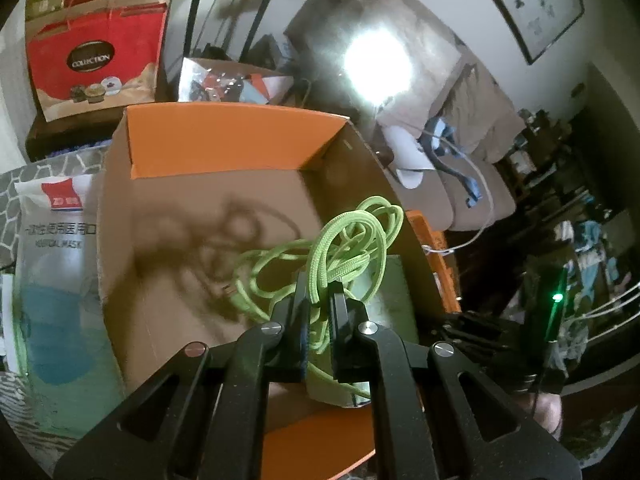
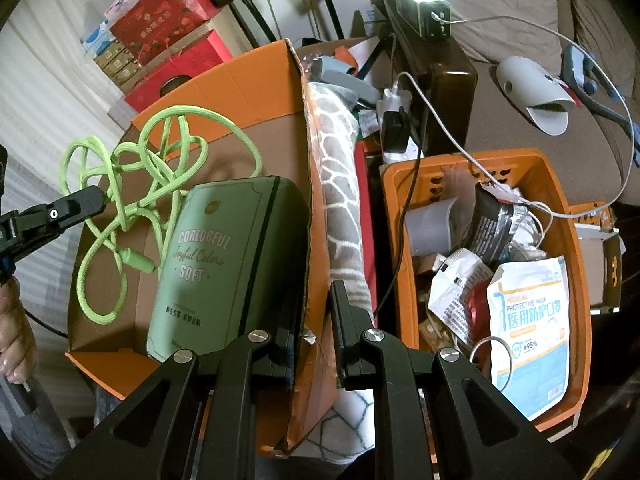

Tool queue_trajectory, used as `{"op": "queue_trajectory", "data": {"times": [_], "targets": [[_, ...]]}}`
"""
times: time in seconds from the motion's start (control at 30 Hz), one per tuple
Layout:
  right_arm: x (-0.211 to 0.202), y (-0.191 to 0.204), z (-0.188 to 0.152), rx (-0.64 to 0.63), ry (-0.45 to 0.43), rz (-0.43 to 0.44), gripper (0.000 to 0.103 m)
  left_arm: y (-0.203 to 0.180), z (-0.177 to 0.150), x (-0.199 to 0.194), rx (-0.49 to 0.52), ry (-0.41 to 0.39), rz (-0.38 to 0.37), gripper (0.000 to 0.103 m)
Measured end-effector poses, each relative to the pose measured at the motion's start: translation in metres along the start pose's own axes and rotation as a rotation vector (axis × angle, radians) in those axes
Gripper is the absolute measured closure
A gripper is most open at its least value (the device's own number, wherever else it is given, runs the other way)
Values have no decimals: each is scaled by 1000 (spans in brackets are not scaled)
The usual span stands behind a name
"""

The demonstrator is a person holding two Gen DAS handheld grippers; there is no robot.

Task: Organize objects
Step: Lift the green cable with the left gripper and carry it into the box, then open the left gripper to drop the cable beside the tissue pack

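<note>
- The green cord [image 1: 352, 248] hangs in a loose tangle from the left claw [image 1: 320, 300], whose fingers are clamped tight on a bunch of its loops. The rest of it dangles over the open cardboard box [image 1: 224, 148], and its plug end [image 2: 138, 258] hangs low inside.
- From the right-hand view, the cord sits just left of a green pack of tissues [image 2: 224, 256] that already stands in the box against its right wall.
- I judge the step in hand to be setting the cord down in the box. To do it well, bring the tangle low over the bare floor on the left side before letting go, so no loop drapes over the rim.
- One loop rises high near the far wall [image 2: 240, 80]; it could catch there, so keep the bundle toward the middle.
- The right claw [image 2: 316, 340] straddles the box's right wall [image 2: 310, 280], one finger inside and one outside, pinched shut on the cardboard. That grip should keep the box steady while the cord drops.
- Right of the box lies a patterned blanket [image 2: 340, 184], then an orange basket [image 2: 576, 264] full of mask packets and wrappers, well apart from the cord.
</note>
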State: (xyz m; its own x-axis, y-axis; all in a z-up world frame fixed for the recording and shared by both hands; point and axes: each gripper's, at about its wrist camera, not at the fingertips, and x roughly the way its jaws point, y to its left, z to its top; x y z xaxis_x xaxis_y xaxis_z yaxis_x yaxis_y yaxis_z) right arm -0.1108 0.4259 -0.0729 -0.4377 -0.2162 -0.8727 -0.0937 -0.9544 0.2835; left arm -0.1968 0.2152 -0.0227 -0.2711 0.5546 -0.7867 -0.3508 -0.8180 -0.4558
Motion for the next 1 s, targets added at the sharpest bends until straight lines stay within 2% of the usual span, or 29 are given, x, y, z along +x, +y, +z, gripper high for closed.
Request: {"op": "queue_trajectory", "data": {"times": [0.23, 0.4, 0.5, 0.57, 0.63, 0.7, 1.0], "targets": [[0, 1, 0, -2, 0, -2, 90, 16, -7, 4, 0, 2, 120, 96], [0, 0, 0, -1, 1, -2, 90, 17, -12, 7, 45, 4, 209, 95], [0, 0, 0, 0, 1, -1, 90, 16, -14, 12, 69, 15, 248, 91], [0, 0, 0, -1, 1, -2, 90, 15, -16, 12, 78, 16, 259, 81], [-1, 0, -1, -1, 1, -2, 90, 15, -18, 8, 85, 5, 262, 55], [-1, 0, -1, -1, 0, -1, 90, 14, -20, -1, 89, -28, 265, 43], [-1, 0, -2, -1, 1, -5, 89, 18, -24, -37, 112, -156, 329, 22]]}}
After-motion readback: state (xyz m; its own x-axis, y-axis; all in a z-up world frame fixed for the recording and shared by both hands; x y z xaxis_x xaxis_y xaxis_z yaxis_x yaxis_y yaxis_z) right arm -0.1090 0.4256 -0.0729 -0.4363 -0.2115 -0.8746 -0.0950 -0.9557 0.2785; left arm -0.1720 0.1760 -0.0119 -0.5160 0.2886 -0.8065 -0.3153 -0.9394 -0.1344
